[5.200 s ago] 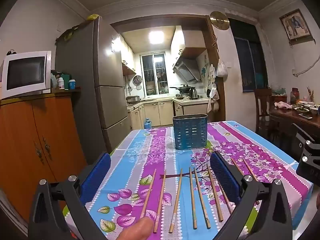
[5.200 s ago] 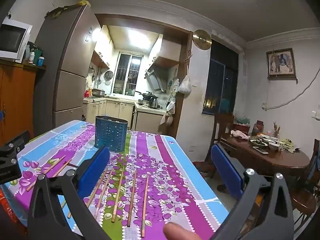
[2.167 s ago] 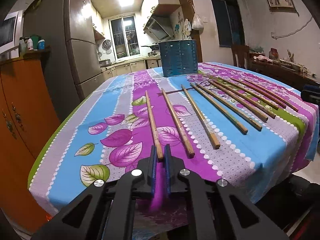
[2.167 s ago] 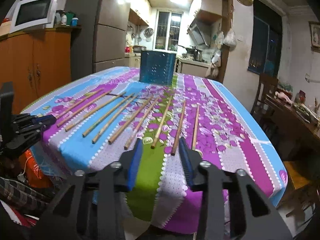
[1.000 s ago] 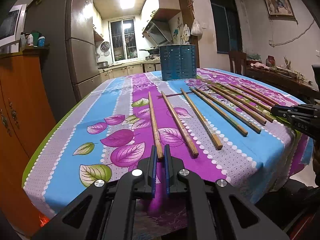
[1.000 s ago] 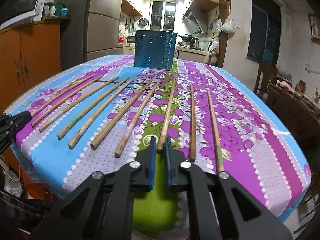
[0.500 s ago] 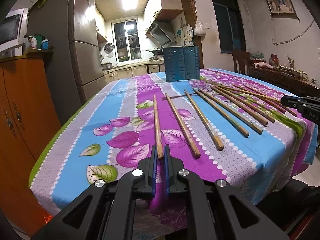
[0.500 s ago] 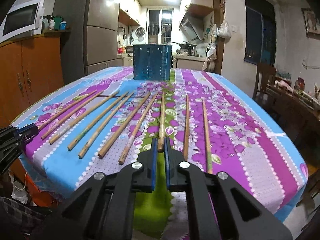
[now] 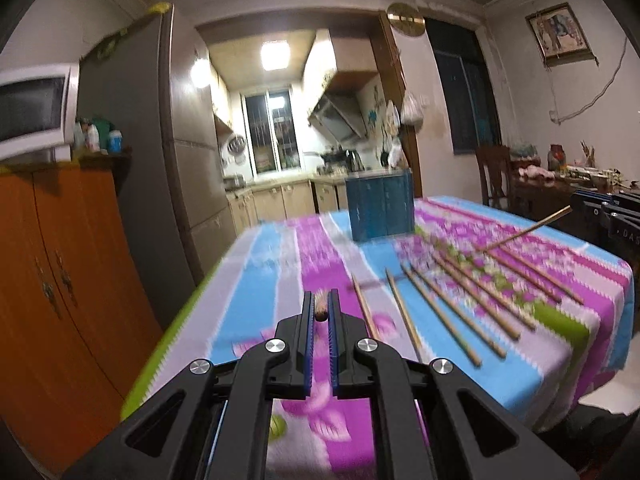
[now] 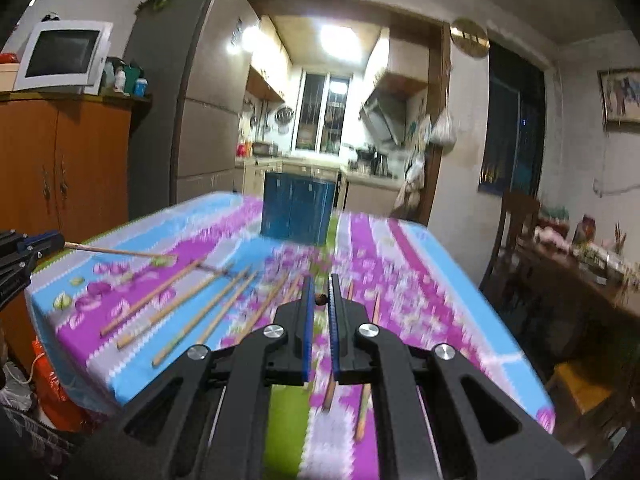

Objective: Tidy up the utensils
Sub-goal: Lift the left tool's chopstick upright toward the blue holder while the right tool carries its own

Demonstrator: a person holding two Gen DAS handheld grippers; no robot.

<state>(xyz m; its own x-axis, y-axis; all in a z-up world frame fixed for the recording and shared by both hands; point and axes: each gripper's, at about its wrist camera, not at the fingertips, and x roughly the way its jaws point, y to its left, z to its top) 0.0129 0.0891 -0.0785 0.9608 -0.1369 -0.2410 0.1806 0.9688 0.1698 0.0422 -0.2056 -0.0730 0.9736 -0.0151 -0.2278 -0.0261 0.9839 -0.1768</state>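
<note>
Left chopstick (image 10: 120, 253): butt clenched in your left gripper (image 9: 321, 314), tip lifted over cloth (image 9: 280, 272). Right chopstick (image 9: 528, 231): pinched in right gripper (image 10: 320, 300), raised likewise. Rest (image 9: 452, 312) lie in row on cloth. Step: carry phase. Next: tilt tips down, lower both into blue holder (image 9: 382, 208) at far end.

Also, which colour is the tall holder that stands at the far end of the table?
The holder is dark blue, seen best in the right wrist view.
</note>
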